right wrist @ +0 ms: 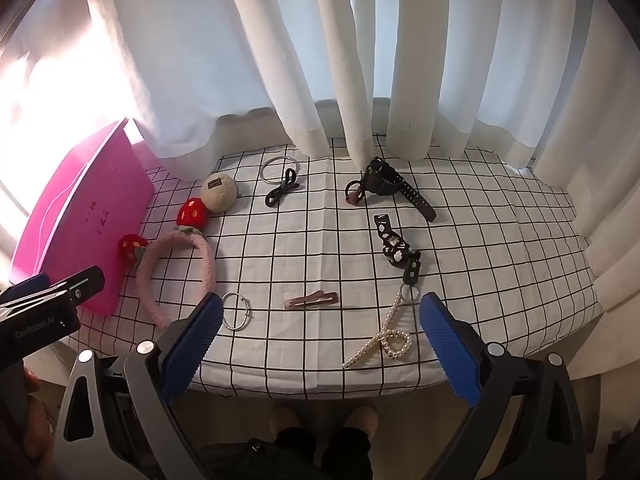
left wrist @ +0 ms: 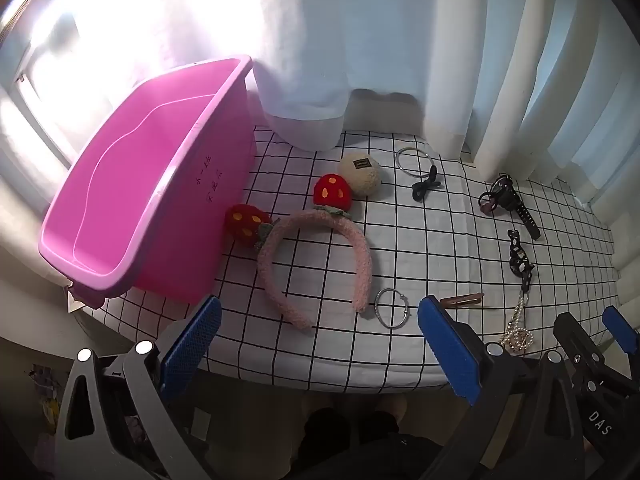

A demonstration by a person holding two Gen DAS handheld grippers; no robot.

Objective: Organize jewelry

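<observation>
The fuzzy pink headband with red strawberries [left wrist: 316,256] lies on the checked cloth [left wrist: 440,240] beside the empty pink plastic bin [left wrist: 132,184]. It looks soft, light and bendy, so pinch its band. The left gripper [left wrist: 320,344] and right gripper [right wrist: 322,340] hang wide apart, holding nothing.

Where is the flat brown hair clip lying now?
The hair clip lies near the front edge of the table, in the right wrist view between the silver ring and the pearl chain.
</observation>
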